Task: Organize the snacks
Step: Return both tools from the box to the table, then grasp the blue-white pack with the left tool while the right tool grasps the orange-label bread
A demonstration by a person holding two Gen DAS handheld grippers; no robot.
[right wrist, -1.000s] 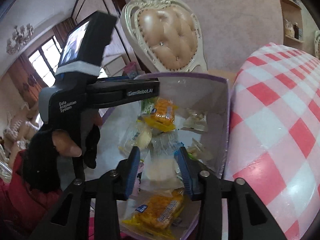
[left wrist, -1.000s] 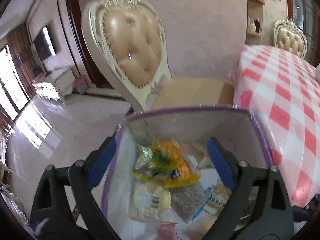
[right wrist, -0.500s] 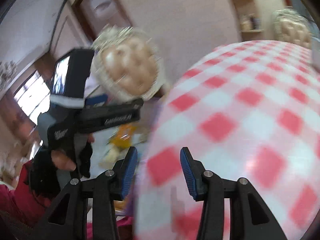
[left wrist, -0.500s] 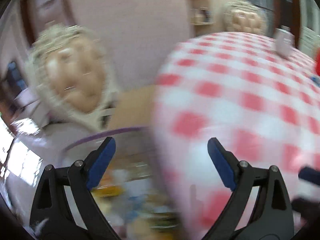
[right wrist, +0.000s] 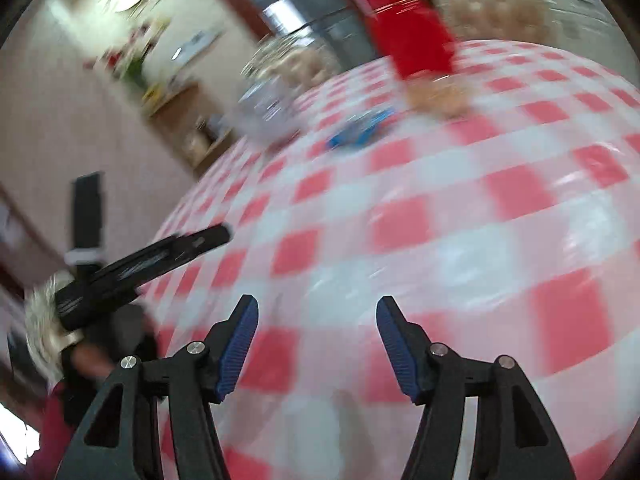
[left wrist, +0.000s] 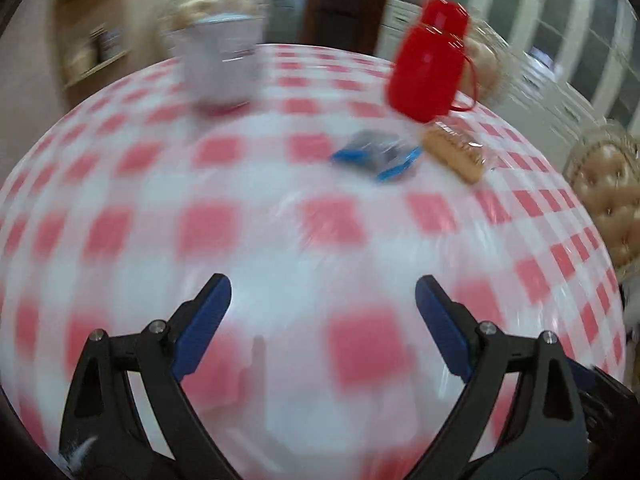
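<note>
Two snacks lie far out on the red-and-white checked table (left wrist: 280, 184): a blue-wrapped packet (left wrist: 376, 154) and, to its right, a clear-wrapped brown biscuit bar (left wrist: 454, 152). Both show blurred in the right wrist view too, the blue packet (right wrist: 358, 130) and the biscuit bar (right wrist: 438, 96). My left gripper (left wrist: 323, 308) is open wide over bare cloth, well short of the snacks. My right gripper (right wrist: 318, 340) is opening with nothing between its fingers, also over bare cloth. The left tool (right wrist: 140, 264) shows at the left of the right wrist view.
A red flask (left wrist: 430, 60) stands behind the biscuit bar and a white cylindrical container (left wrist: 220, 64) at the back left. Tufted cream chairs (left wrist: 612, 200) ring the table's far side and right. A wooden shelf (left wrist: 92, 48) stands against the wall.
Both grippers swung right, away from the clear bin of snacks by the chair and over the checked table. The right gripper's jaws have spread wider; the left's stayed wide.
</note>
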